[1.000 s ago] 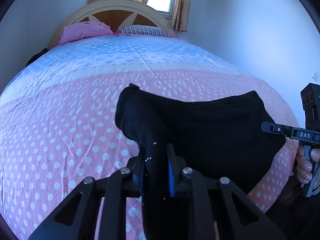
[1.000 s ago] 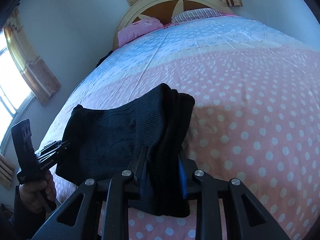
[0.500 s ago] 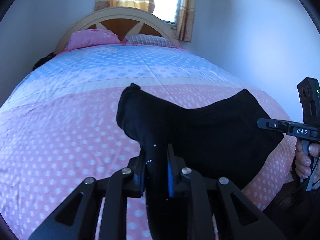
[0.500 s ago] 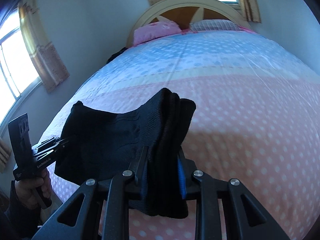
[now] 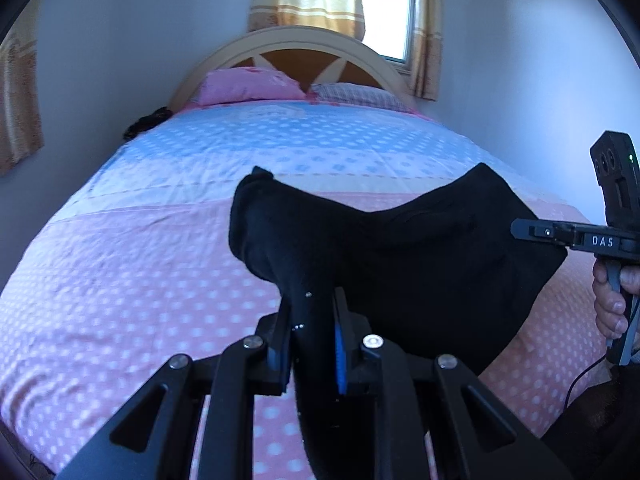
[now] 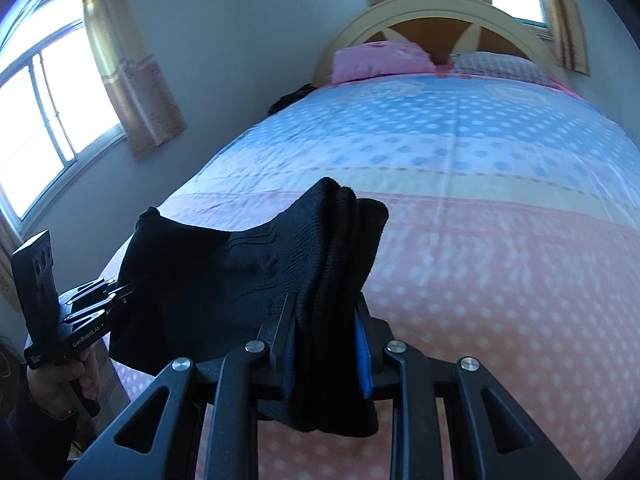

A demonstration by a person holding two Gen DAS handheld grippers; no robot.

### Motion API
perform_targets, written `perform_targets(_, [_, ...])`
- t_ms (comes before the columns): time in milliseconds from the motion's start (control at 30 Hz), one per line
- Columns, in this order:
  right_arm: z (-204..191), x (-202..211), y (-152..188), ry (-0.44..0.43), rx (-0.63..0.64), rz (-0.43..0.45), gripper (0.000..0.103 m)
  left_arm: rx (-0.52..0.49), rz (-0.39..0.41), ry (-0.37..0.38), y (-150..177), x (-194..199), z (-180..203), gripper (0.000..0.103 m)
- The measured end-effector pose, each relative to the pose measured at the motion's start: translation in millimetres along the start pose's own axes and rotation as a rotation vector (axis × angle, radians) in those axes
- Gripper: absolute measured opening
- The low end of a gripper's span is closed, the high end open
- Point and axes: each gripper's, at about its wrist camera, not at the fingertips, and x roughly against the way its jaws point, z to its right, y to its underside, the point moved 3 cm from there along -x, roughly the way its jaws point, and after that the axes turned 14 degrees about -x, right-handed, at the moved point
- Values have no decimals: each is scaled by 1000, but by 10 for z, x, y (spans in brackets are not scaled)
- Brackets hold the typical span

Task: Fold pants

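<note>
Inspection at the foot of the bed (image 5: pixel 120 280): a pair of black knit pants (image 5: pixel 420 264) hangs in the air between two hand-held tools, clear of the pink dotted bedspread (image 6: pixel 500 280) and low over its near end. The left claw (image 5: pixel 312 332) is clamped on one bunched end of the garment, with cloth filling the gap between its blue-lined fingers. The right claw (image 6: pixel 324 328) is likewise clamped, on a thicker stack where several ribbed layers stand side by side. The span between the two grips sags in a shallow curve.

Handling judgement: the fabric looks soft, limp and light. It drapes freely and keeps no shape of its own, so it should go wherever the grips lead it and will crease only where it is laid down. The knit appears stretchy and likely to give under tension. It does not look slippery, and there is nothing fragile about it.

Grip judgement: the two ends, taken through all layers, are the right places to hold. A pinch that catches only the outer layer could let the inner ones slide out and spoil the fold. The layered edge at the right claw looks the likelier to shed a layer. Both hands (image 5: pixel 612 300) are only partly seen at the picture edges
</note>
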Motion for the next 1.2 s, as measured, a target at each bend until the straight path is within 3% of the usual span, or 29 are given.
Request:
perform_targets(533, [-780, -827, -13, -91, 68, -90, 25, 80, -55, -124, 499, 192, -637, 17])
perform_targets(1200, [-1017, -1264, 27, -102, 86, -140, 25, 155, -64, -140, 724, 172, -954, 17])
